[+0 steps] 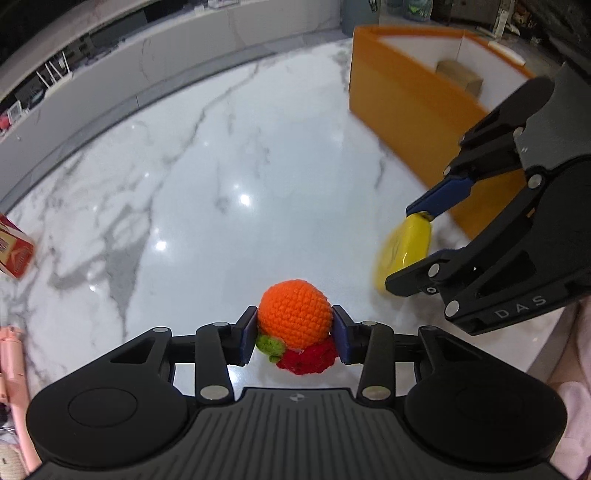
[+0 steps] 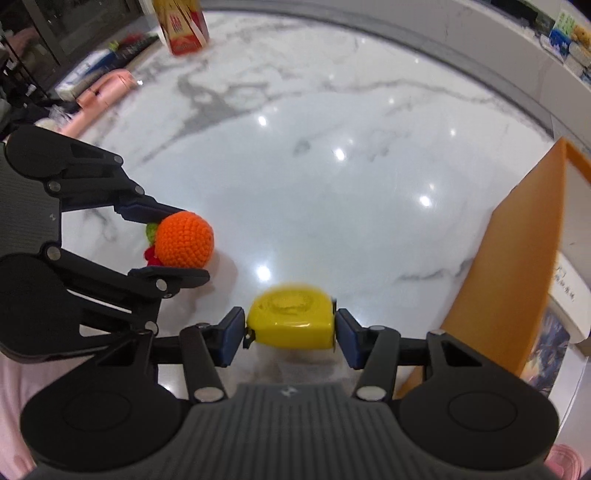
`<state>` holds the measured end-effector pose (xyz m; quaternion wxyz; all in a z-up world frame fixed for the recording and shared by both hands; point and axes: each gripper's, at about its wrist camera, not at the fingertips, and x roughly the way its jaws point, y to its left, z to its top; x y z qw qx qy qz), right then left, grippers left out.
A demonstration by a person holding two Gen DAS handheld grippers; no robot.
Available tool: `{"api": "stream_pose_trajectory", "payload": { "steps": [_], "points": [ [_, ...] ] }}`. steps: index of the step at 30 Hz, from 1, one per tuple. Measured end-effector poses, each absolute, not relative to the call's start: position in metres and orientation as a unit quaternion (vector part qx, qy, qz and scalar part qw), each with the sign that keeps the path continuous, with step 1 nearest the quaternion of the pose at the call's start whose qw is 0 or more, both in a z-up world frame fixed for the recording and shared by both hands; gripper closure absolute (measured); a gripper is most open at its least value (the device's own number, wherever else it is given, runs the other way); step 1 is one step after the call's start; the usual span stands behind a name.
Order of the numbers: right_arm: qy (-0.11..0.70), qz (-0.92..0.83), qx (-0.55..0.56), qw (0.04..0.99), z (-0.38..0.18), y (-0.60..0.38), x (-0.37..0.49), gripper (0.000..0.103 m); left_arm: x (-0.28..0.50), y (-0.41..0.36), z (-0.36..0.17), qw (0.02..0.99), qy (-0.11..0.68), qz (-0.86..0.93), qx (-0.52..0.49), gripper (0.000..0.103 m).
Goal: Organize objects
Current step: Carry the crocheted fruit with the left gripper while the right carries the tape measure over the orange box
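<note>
We're gripping w/ both: left gripper (image 1: 294, 334) fingers are closing on the crochet fruit toy (image 1: 294, 314), right gripper (image 2: 290, 334) fingers are pinching the yellow tape measure (image 2: 291, 319), both lifted over the marble bench (image 1: 207, 177). Orange box (image 1: 406, 107) is sitting ahead-right of the fingers, something already inside. Neither item is in yet, so we judge approx. midway; red carton (image 2: 184, 27) and pink item (image 2: 103, 88) are waiting beyond.

marble table (image 1: 207, 192), pink item (image 2: 107, 92), perhaps a case
</note>
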<state>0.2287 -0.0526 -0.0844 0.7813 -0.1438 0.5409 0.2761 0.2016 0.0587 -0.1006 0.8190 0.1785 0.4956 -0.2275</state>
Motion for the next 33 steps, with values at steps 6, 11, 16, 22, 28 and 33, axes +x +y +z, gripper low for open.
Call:
{"api": "stream_pose_trajectory", "payload": {
  "steps": [6,11,16,22,28,33],
  "points": [
    [0.515,0.292,-0.1,0.8,-0.044,-0.072,0.219,0.049,0.191,0.045,-0.057,0.83,0.464,-0.244,0.189,0.055],
    [0.498,0.302,-0.087,0.808,-0.007,-0.094,0.211,0.049,0.181,0.022,-0.03,0.834,0.438,-0.255,0.218,0.055],
    [0.49,0.295,-0.09,0.816,0.028,-0.131,0.205,0.049,0.178,-0.006,-0.003,0.84,0.409,-0.283,0.217,0.055],
    [0.503,0.257,-0.088,0.821,0.053,-0.189,0.209,0.049,0.18,-0.055,0.008,0.836,0.377,-0.327,0.229,0.055],
    [0.527,0.2,-0.113,0.818,0.042,-0.242,0.225,0.049,0.194,-0.106,-0.006,0.823,0.366,-0.364,0.238,0.055],
    [0.553,0.164,-0.117,0.808,0.02,-0.27,0.25,0.049,0.214,-0.142,-0.028,0.812,0.367,-0.38,0.247,0.055]
  ]
}}
